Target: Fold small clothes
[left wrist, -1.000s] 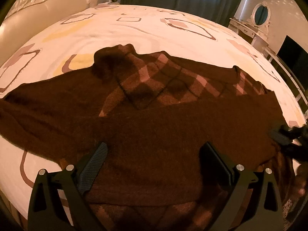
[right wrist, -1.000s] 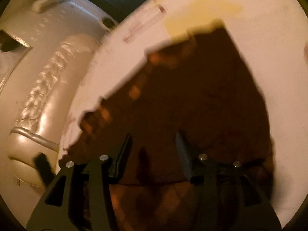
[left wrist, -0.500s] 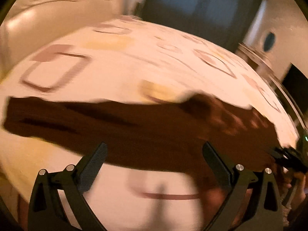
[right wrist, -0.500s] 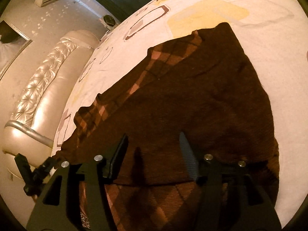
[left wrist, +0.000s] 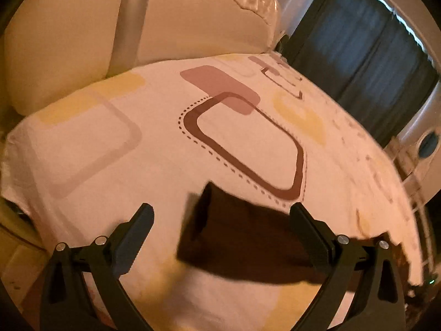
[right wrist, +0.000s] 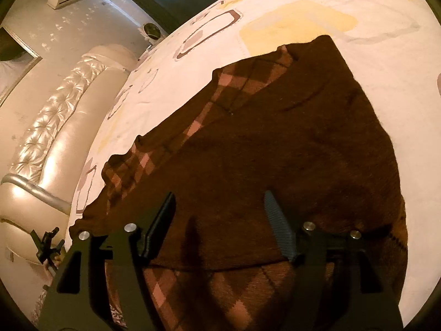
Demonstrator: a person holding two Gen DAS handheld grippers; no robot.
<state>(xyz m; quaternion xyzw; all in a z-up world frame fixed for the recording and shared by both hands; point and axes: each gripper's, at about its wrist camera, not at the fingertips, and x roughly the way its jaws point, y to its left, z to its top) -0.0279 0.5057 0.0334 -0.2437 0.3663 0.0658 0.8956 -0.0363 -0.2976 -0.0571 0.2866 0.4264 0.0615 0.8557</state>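
A dark brown sweater [right wrist: 275,143] with pink argyle checks lies partly folded on the patterned bed sheet [right wrist: 386,41]. My right gripper [right wrist: 219,194] hovers over its near part. Its jaws are opening and nothing is pinched between them; the knit lies flat below. In the left wrist view only the end of one brown sleeve [left wrist: 242,237] shows, stretched out on the sheet [left wrist: 165,143]. My left gripper [left wrist: 220,207] stands open just above the sleeve's cuff, fingers apart on either side of it. The left gripper [right wrist: 46,244] also shows small at the bed's left edge in the right wrist view.
A cream tufted headboard [left wrist: 82,41] rises behind the bed and also shows as the headboard [right wrist: 55,115] in the right wrist view. Dark curtains [left wrist: 358,55] hang at the far side. A dresser with a round mirror [left wrist: 428,142] stands at the right. The bed's edge drops off at the lower left.
My left gripper has swept far left along the sweater to the sleeve's end, and its view now faces the headboard. The right gripper stayed in place while its jaws widened.
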